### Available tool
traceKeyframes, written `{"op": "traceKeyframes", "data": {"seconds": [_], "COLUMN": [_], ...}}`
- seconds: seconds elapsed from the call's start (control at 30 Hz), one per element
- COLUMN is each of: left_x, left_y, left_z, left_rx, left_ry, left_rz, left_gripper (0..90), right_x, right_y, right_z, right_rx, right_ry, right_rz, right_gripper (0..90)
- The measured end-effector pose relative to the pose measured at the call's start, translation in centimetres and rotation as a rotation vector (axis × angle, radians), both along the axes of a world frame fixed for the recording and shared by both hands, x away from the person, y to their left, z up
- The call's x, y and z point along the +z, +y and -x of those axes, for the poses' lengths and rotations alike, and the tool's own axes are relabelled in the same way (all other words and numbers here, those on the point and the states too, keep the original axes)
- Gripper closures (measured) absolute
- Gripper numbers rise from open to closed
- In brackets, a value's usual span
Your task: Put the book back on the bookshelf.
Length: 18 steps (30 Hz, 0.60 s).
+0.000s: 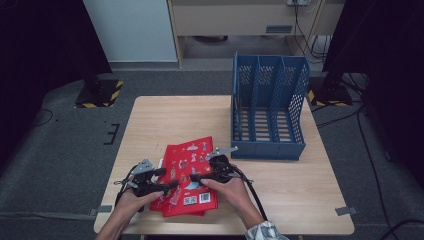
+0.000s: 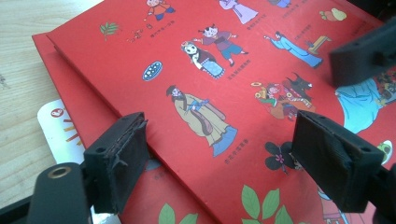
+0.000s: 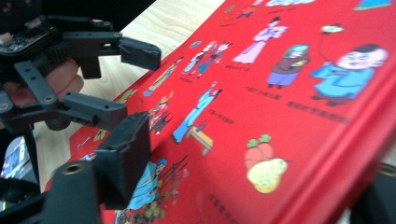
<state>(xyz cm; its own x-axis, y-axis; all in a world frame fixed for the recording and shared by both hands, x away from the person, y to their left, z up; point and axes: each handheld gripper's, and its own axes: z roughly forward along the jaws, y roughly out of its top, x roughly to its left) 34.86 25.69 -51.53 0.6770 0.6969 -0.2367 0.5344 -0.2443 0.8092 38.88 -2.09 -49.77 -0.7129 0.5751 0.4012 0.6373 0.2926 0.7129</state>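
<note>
— Where is the red book [image 1: 187,172]?

— On the worktop [image 1: 165,115], atop another. My left hand-held gripper [image 1: 167,186] is spread across its edge; my right hand-held gripper [image 1: 196,177] straddles the opposite edge, one jaw hidden, so contact is unclear.

Light wooden table [image 1: 165,117], red books [image 1: 187,172], blue file rack [image 1: 268,105]
</note>
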Motion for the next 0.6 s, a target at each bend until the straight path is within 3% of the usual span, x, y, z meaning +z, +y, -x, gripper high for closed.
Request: {"op": "traceKeyframes", "data": {"seconds": [0.3, 0.47, 0.6], "left_x": [0.04, 0.08, 0.06], "left_y": [0.05, 0.06, 0.13], "left_z": [-0.16, -0.21, -0.33], "left_rx": [0.023, 0.032, 0.031], "left_ry": [0.003, 0.002, 0.014], "left_rz": [0.002, 0.005, 0.032], "left_gripper": [5.3, 2.3, 0.7], "right_x": [0.52, 0.77, 0.93], "right_y": [-0.39, -0.47, -0.63], "right_z": [0.39, 0.35, 0.32], "right_rx": [-0.016, -0.011, -0.006], "right_ry": [-0.053, -0.054, -0.057], "right_rz": [-0.072, -0.094, -0.123], "right_gripper": [44.7, 48.3, 52.0]}}
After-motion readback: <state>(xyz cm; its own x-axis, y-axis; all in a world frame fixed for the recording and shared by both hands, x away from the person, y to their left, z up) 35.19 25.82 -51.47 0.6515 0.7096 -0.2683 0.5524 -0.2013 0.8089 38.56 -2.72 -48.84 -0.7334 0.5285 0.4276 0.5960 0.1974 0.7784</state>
